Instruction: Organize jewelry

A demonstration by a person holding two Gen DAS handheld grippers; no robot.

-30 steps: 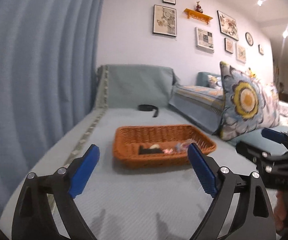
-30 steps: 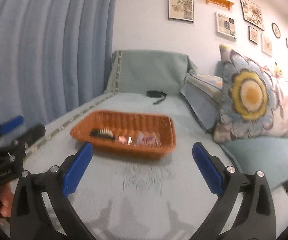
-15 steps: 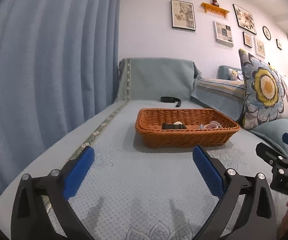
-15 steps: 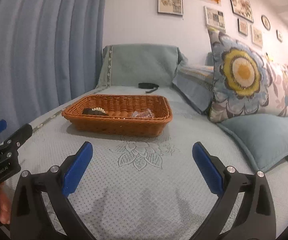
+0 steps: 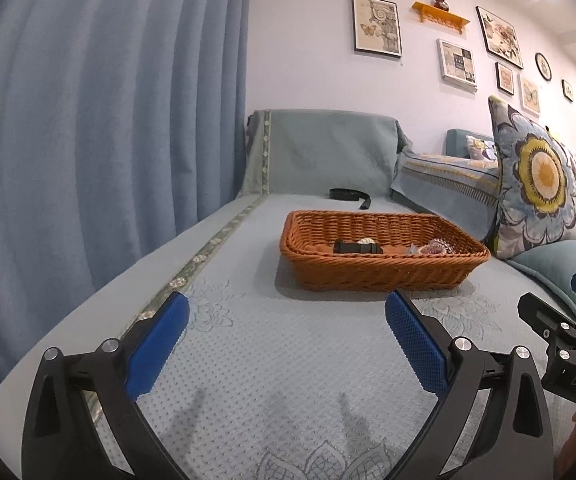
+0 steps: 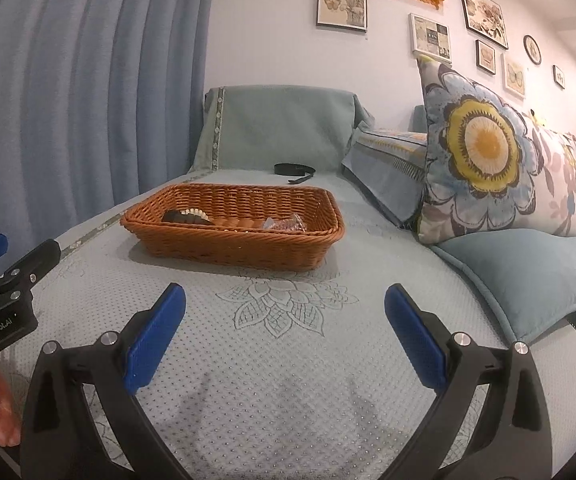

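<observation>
An orange wicker basket (image 5: pixel 384 272) (image 6: pixel 232 246) rests on the grey-blue sofa seat. Inside it lie a black piece with pale beads (image 5: pixel 358 246) (image 6: pixel 187 216) and a small clear packet with pinkish jewelry (image 5: pixel 436 246) (image 6: pixel 284 224). My left gripper (image 5: pixel 288 346) hovers low over the seat in front of the basket, open, with nothing between its blue pads. My right gripper (image 6: pixel 286 334) is open and empty too, a little short of the basket. Each gripper shows at the edge of the other's view.
A black strap (image 5: pixel 348 194) (image 6: pixel 294 170) lies on the seat behind the basket. Blue curtains (image 5: pixel 108 120) hang on the left. A large floral cushion (image 6: pixel 484 160) and a plain blue cushion (image 6: pixel 528 272) sit on the right. Framed pictures hang on the wall.
Both grippers have sunk closer to the sofa seat, so the basket is now seen more from the side. Both stay open and empty.
</observation>
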